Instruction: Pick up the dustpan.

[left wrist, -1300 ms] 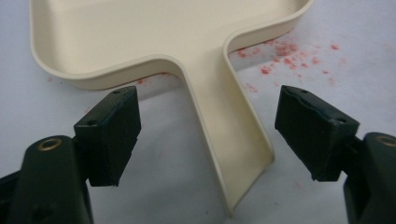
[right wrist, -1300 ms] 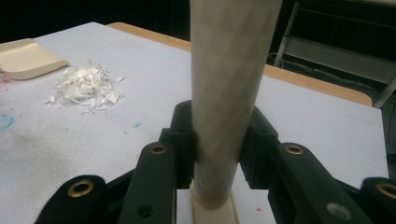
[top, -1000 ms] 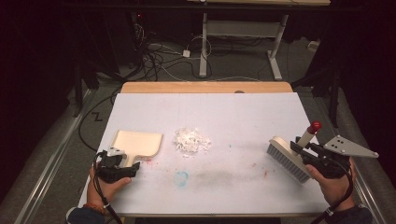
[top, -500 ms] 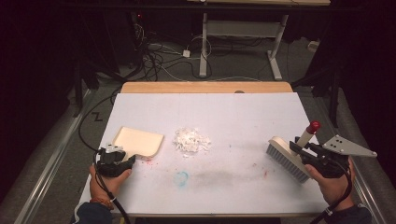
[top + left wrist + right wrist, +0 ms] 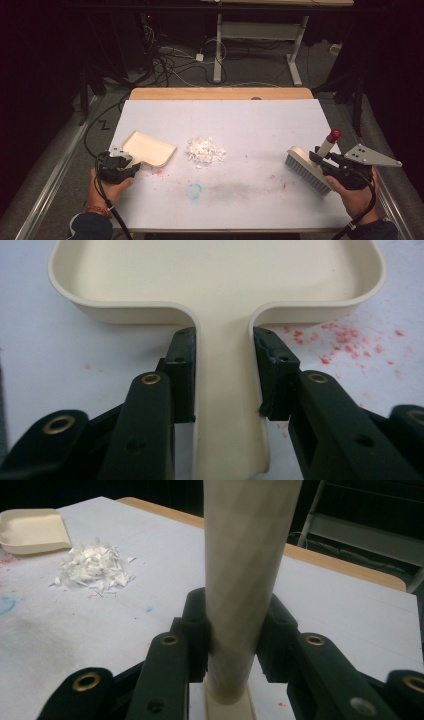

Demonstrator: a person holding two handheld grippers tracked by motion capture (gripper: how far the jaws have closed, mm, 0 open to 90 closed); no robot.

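A cream dustpan [image 5: 149, 148] lies flat on the white table [image 5: 260, 125] at the left. My left gripper [image 5: 127, 167] has just closed its jaws and is shut on the dustpan's handle [image 5: 227, 405], pads pressing both sides. At the right, my right gripper [image 5: 320, 156] is shut on the pale handle [image 5: 245, 580] of a hand brush [image 5: 306, 169] with a red tip, its bristle head resting on the table. A small heap of white shreds [image 5: 205, 150] lies between the two, just right of the dustpan; the right gripper view has the heap [image 5: 92, 565] far left.
Red specks [image 5: 345, 337] and a faint blue smear [image 5: 194, 190] mark the tabletop. A wooden strip [image 5: 220, 93] runs along the far edge. Beyond it stand cables and a desk frame [image 5: 260, 45] on the dark floor.
The left gripper has slid up to the dustpan handle and closed on it; the dustpan has turned slightly. The right gripper and brush have stayed put.
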